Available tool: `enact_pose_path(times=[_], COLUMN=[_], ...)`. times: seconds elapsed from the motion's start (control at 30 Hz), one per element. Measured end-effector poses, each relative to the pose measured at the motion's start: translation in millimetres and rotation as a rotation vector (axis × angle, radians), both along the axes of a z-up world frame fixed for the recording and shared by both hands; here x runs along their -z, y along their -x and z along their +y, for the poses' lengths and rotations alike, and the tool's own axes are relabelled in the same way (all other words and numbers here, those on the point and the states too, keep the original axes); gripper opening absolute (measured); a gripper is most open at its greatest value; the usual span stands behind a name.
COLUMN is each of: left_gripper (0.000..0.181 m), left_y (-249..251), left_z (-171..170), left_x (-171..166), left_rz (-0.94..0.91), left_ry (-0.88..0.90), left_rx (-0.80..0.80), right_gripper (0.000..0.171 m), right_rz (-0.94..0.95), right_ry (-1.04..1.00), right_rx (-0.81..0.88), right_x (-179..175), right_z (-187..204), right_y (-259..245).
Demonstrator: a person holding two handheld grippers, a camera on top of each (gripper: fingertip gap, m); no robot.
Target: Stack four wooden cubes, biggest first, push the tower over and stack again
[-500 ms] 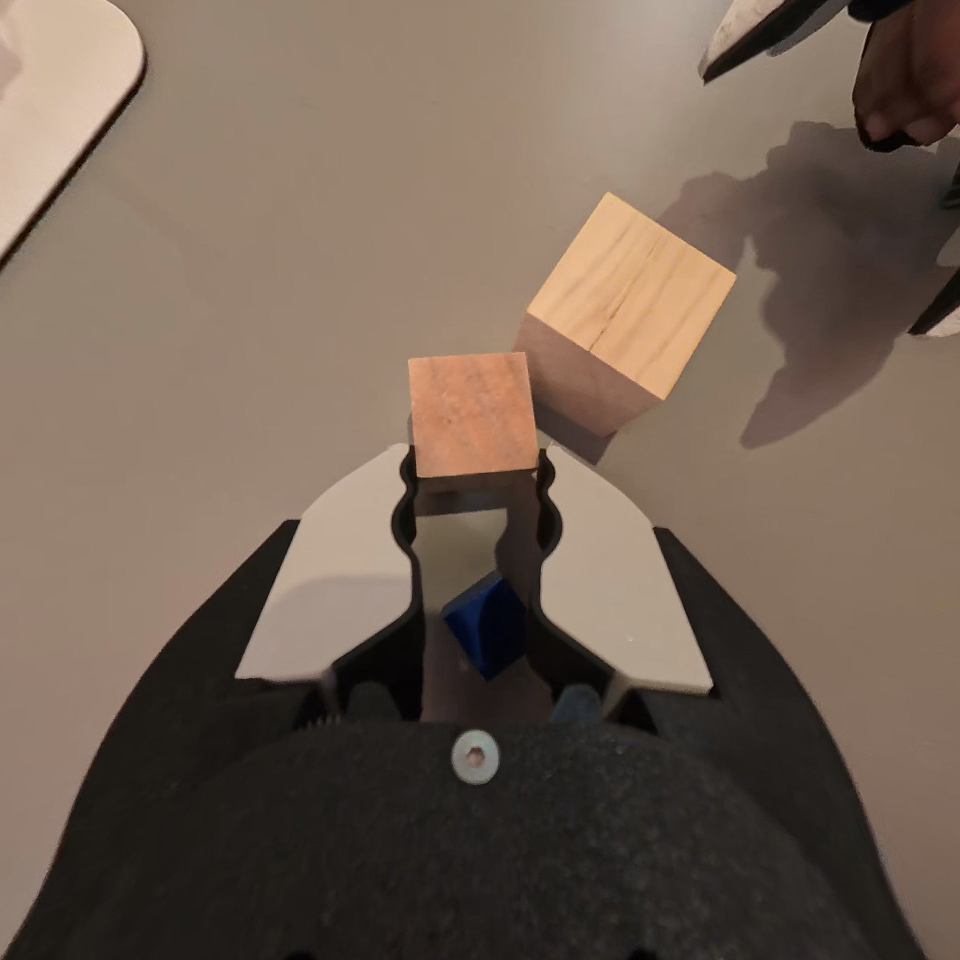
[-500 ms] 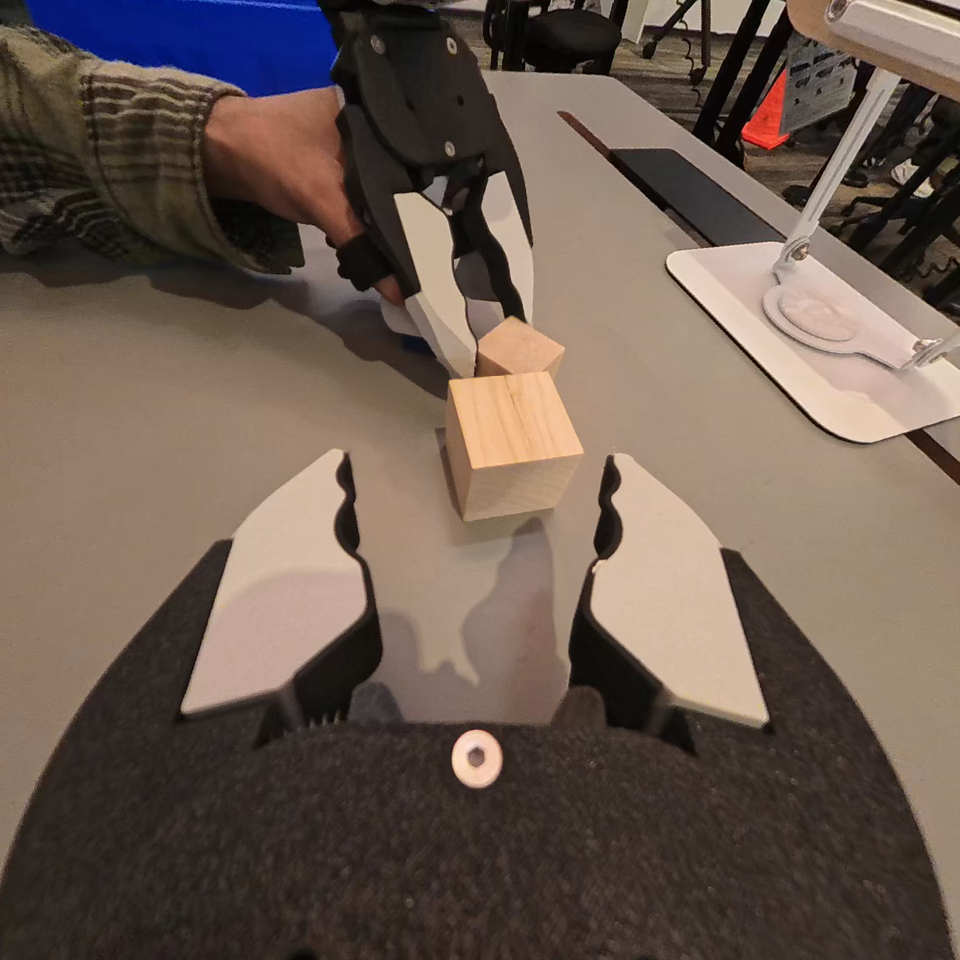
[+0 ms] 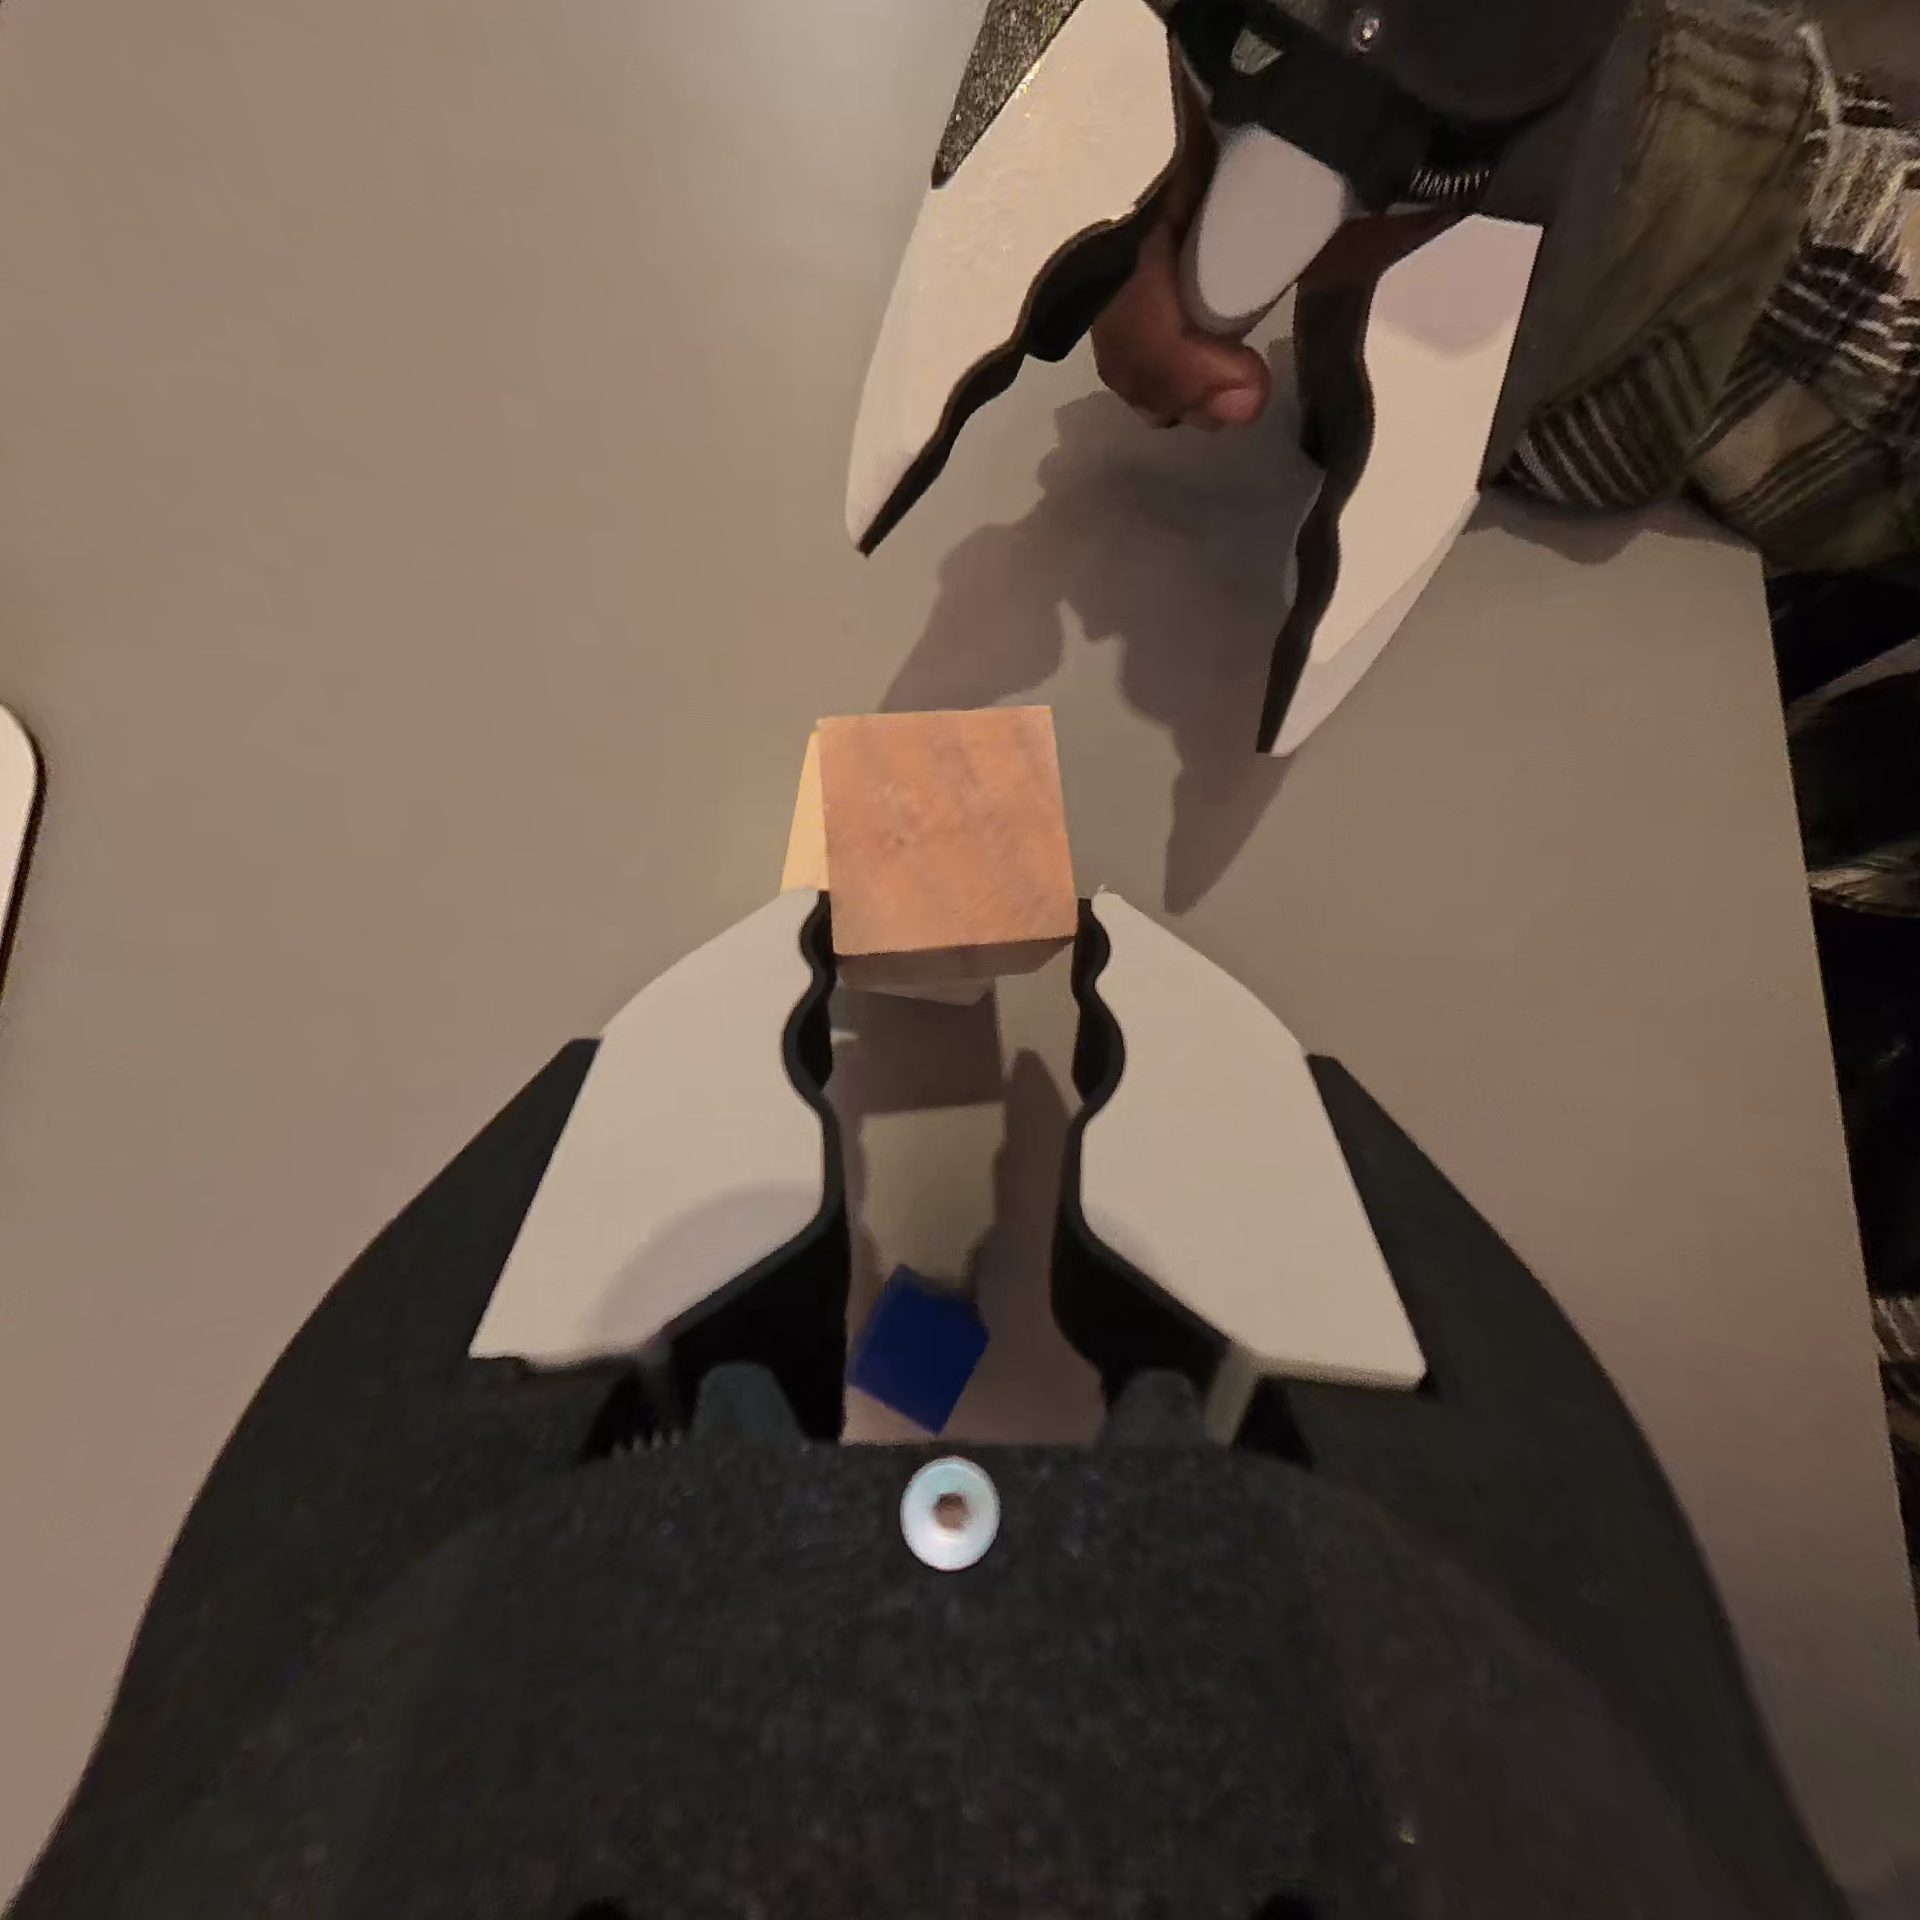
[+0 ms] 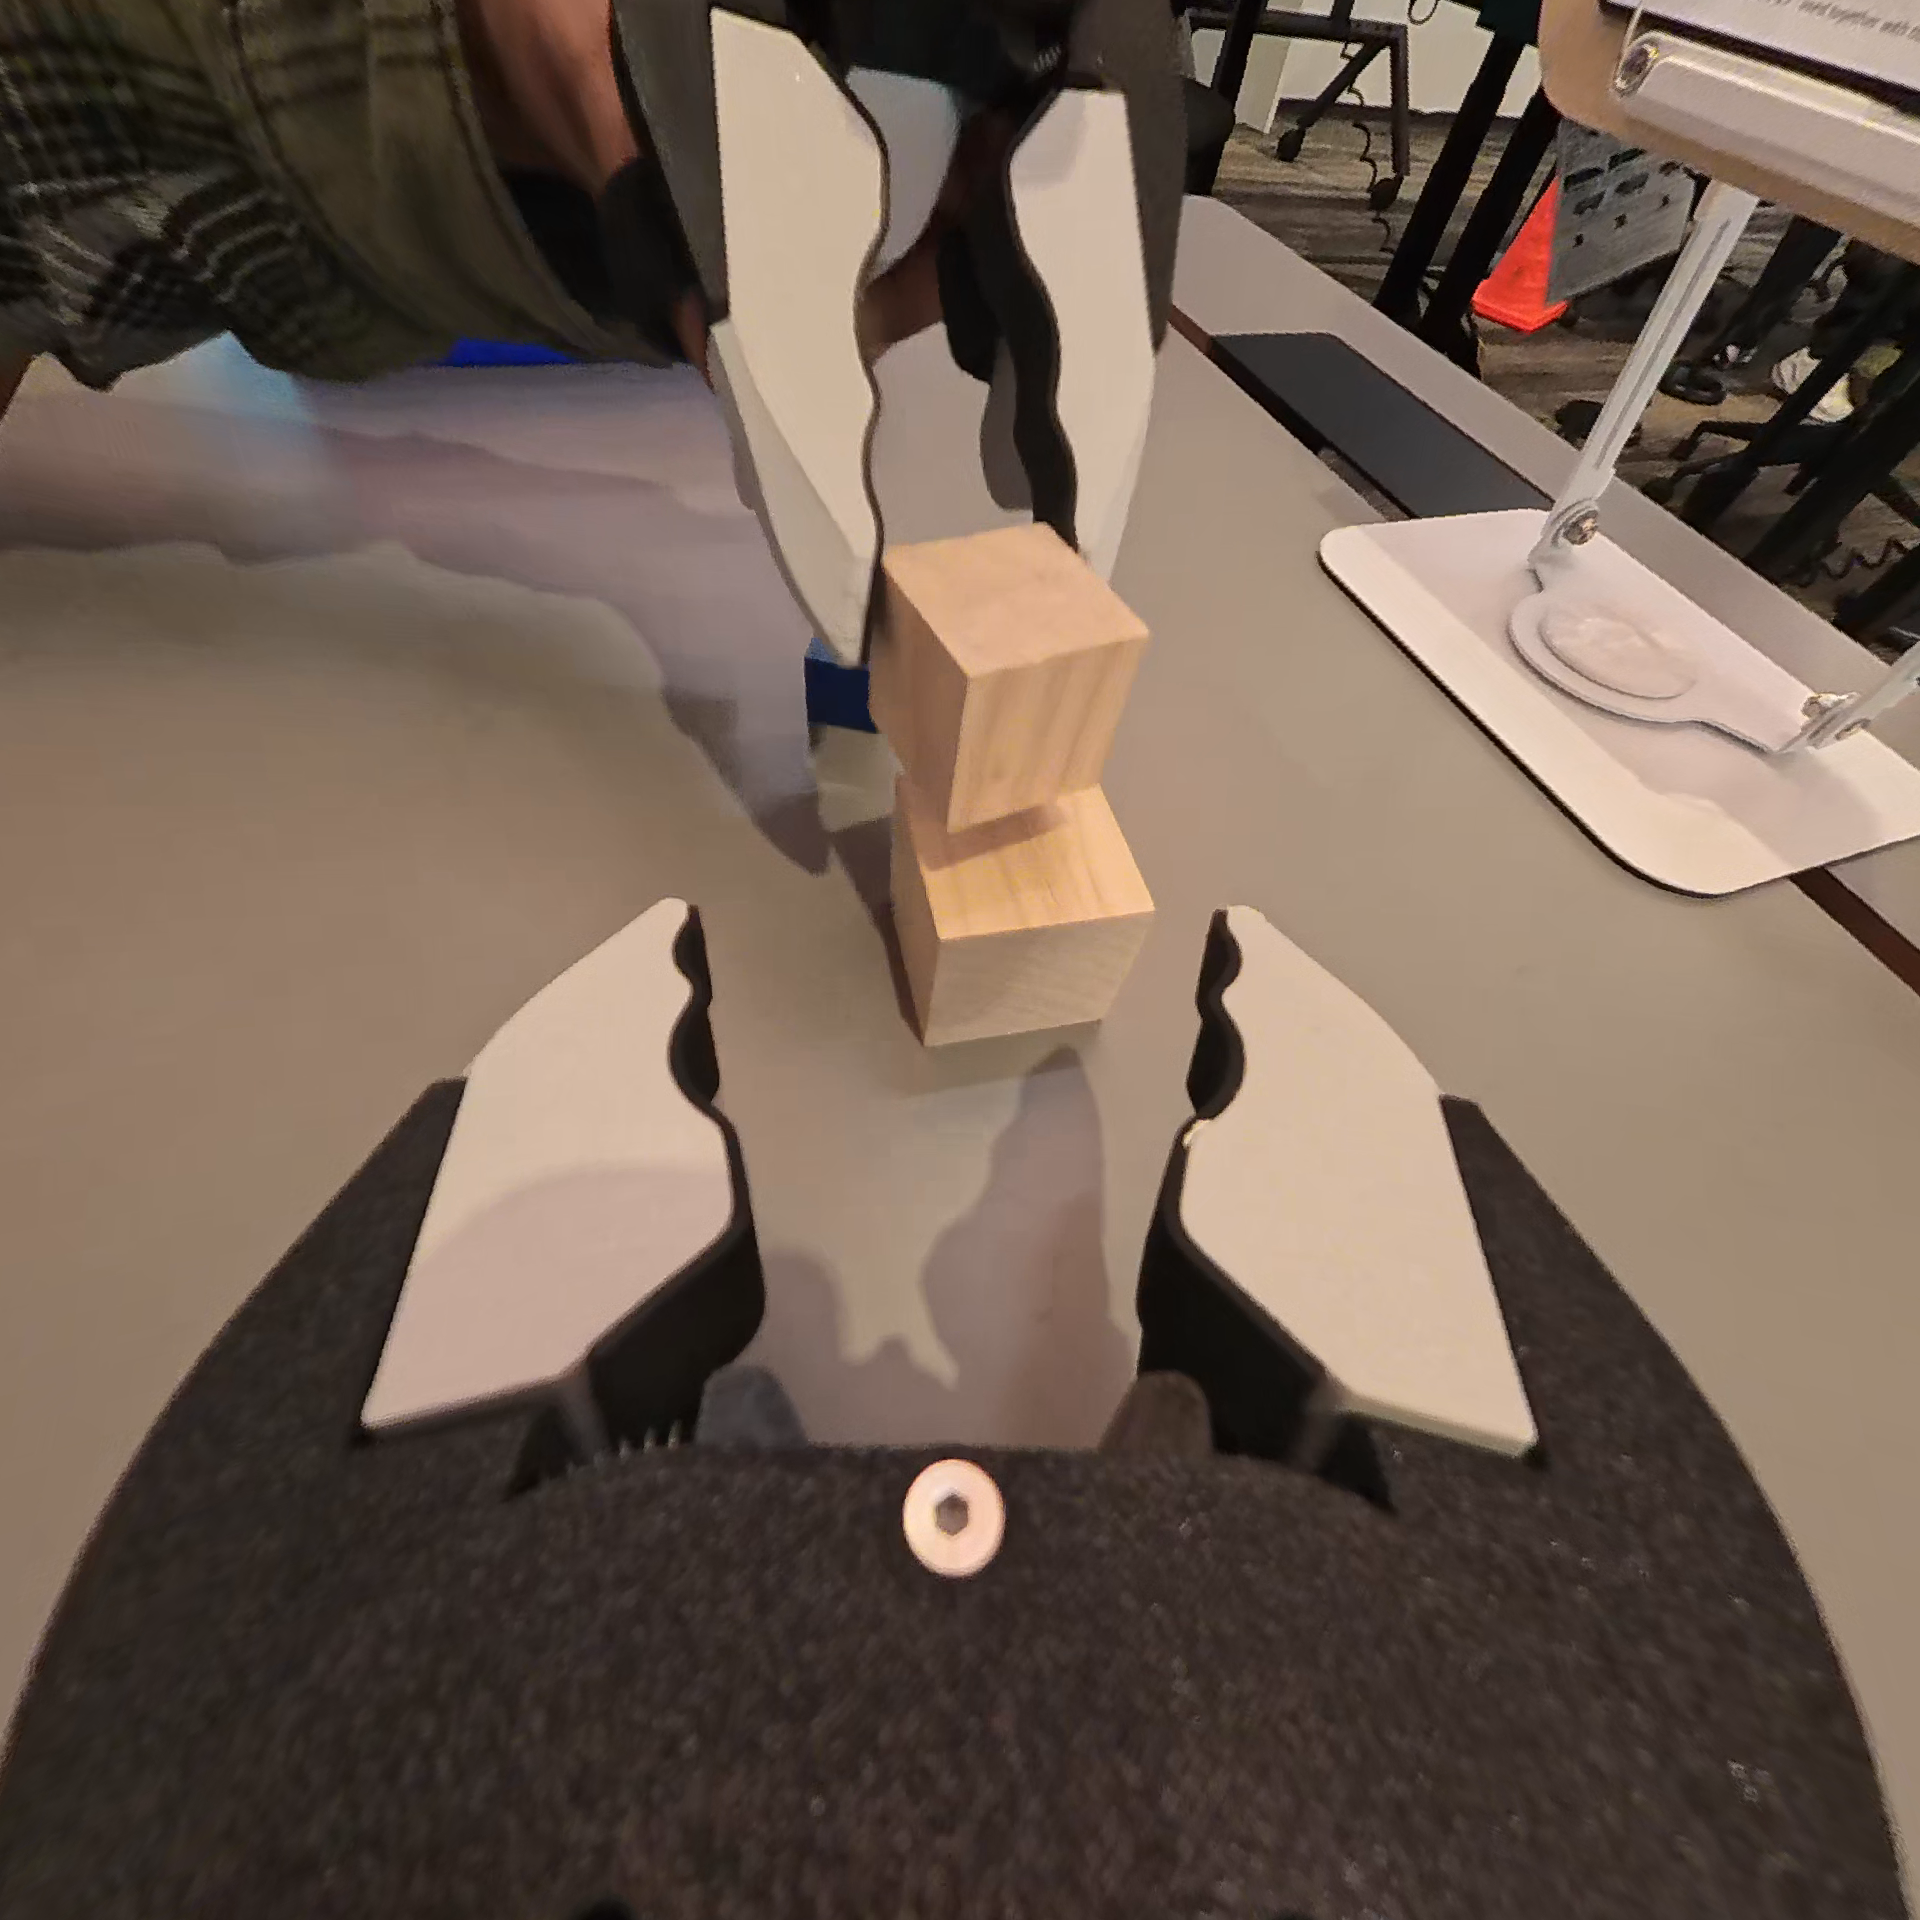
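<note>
Smaller cube point(image 4: 1003, 675) over bigger cube point(image 4: 1023, 935)

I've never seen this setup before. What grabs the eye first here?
The left gripper holds a wooden cube tilted just above a larger cube standing mid-table. The right gripper waits open in front of that cube. A white stand base sits at the table's right.

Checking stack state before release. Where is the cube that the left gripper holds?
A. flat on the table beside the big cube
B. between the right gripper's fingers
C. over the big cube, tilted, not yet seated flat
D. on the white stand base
C: the left gripper clamps the smaller cube above the big cube, tilted, one corner low; the right gripper is open and empty.
</note>
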State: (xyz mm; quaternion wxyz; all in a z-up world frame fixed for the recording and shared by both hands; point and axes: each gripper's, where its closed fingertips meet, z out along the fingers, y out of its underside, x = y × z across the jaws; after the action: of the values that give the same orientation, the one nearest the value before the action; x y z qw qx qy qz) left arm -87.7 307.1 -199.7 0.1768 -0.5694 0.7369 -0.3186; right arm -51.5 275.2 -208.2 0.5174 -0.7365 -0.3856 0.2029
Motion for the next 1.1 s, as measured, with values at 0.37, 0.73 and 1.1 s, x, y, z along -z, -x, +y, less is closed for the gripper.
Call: enact_pose_path(times=[0.37, 0.73, 1.1], left_gripper=[0.044, 0.05, 0.069], left_y=[-12.4, -12.0, 53.1], left_z=[0.3, -0.6, 25.2], left_x=[9.2, 13.3, 4.7], left_rz=[0.005, -0.011, -0.12], left_ry=[0.046, 0.1, -0.032], left_rx=[0.11, 0.182, -0.17], right_gripper=[0.089, 0.091, 0.093], right_rz=[0.016, 0.027, 0.01], right_ry=[-0.001, 0.011, 0.007], right_rx=[-0.003, -0.002, -0.002], right_x=[-2.1, -0.6, 0.5], right_z=[-0.4, 0.2, 0.5], right_y=[-1.4, -2.5, 0.0])
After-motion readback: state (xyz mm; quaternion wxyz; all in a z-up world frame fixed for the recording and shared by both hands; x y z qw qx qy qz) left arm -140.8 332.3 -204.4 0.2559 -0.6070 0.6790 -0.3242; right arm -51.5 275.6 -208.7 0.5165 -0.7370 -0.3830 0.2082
